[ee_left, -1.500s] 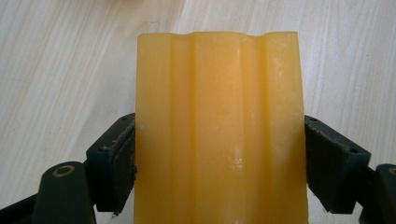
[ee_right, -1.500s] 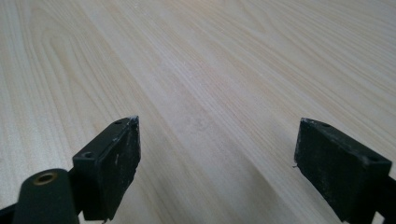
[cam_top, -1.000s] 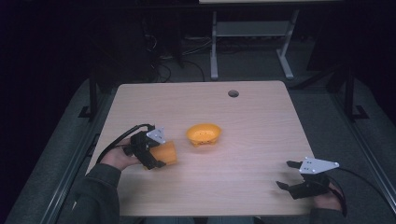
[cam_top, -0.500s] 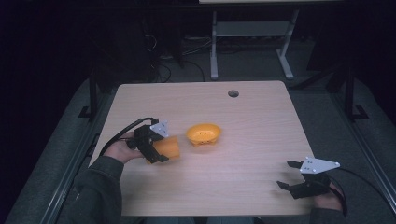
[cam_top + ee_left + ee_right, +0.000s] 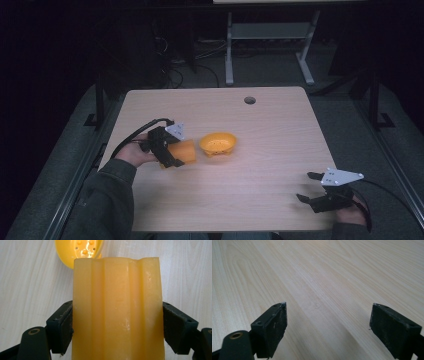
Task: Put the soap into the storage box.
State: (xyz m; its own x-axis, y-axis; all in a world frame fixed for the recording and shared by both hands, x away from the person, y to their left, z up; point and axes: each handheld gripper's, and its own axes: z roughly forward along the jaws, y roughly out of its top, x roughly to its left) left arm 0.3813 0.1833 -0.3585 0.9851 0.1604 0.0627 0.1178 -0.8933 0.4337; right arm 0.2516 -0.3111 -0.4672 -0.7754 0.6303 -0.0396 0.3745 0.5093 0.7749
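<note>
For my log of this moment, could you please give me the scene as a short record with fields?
surface: wooden table
left gripper: shut on an orange ribbed cup, held beside the bowl
bowl: orange, perforated, on the table, just ahead of the cup's end
right gripper: open, holding nothing, low over bare wood at the near right corner

You see a pale matt wood-grain table [image 5: 332,277], a translucent waxy ribbed orange cup [image 5: 117,312], a glossy orange plastic bowl [image 5: 218,143].
</note>
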